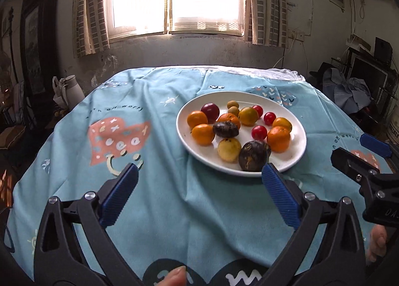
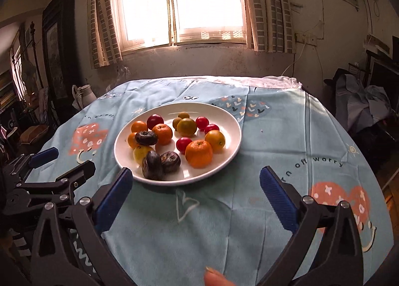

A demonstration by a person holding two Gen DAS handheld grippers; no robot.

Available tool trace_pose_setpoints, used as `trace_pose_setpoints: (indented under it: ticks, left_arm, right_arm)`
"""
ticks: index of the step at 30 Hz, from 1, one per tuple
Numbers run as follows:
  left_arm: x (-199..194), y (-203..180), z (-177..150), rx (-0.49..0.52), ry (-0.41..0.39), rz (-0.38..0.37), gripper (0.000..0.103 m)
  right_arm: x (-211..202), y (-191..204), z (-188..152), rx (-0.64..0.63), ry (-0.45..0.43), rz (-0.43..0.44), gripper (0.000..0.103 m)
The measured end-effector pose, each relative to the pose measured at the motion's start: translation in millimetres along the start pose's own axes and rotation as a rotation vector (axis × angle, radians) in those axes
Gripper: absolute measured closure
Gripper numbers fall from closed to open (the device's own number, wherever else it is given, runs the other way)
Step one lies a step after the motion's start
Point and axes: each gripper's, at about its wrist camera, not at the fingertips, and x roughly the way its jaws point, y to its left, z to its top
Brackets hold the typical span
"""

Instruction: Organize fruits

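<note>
**All fruits are lying on one plate, both grippers are waiting wide and empty**

The fruits are lying together on the white plate (image 2: 232, 146), which is standing on the blue tablecloth (image 2: 274, 136) near the middle of the table, a little toward the far edge. Oranges (image 2: 199, 153), small red tomatoes (image 2: 184, 144), dark wrinkled fruits (image 2: 152, 165) and yellow-green fruits (image 2: 186, 126) are sitting mixed, many of them touching.

The left gripper (image 1: 199, 181) is hovering over the cloth at the near edge of the plate, its fingers spread wide and holding nothing. The right gripper (image 2: 195, 181) is also hovering just before the plate, wide and empty.

This scene is fitting two stages: the fruits gathered on the plate as the finished result, or a mixed heap waiting to be sorted by kind. I cannot tell which one. If sorting is going on, any pick is asking for a gentle closing on one round fruit without pushing its neighbours, which could roll.
</note>
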Motion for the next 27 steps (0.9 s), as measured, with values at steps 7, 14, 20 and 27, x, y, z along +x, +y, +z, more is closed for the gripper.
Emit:
trace_pose_setpoints:
  ticks: [7,14,20,27]
  left_arm:
    - [1.0,9.1,-21.8,-0.010,0.045,-0.014,0.002]
    - [-2.4,9.9,-22.1,-0.017,0.033,-0.042,0.002]
    - [-8.6,3.5,-24.2,0.005,0.012,-0.056,0.002]
    - [-14.2,5.8,-25.9,-0.007,-0.025,-0.029,0.002]
  right_arm:
    - [6.8,8.3,-36.3,-0.009,0.089,0.061,0.001]
    - [6.7,8.8,-38.7,-0.009,0.090,0.051,0.001]
    - [6.9,11.2,-40.9,-0.015,0.100,0.065,0.001]
    - [7.7,13.4,-42.7,-0.021,0.102,0.061,0.001]
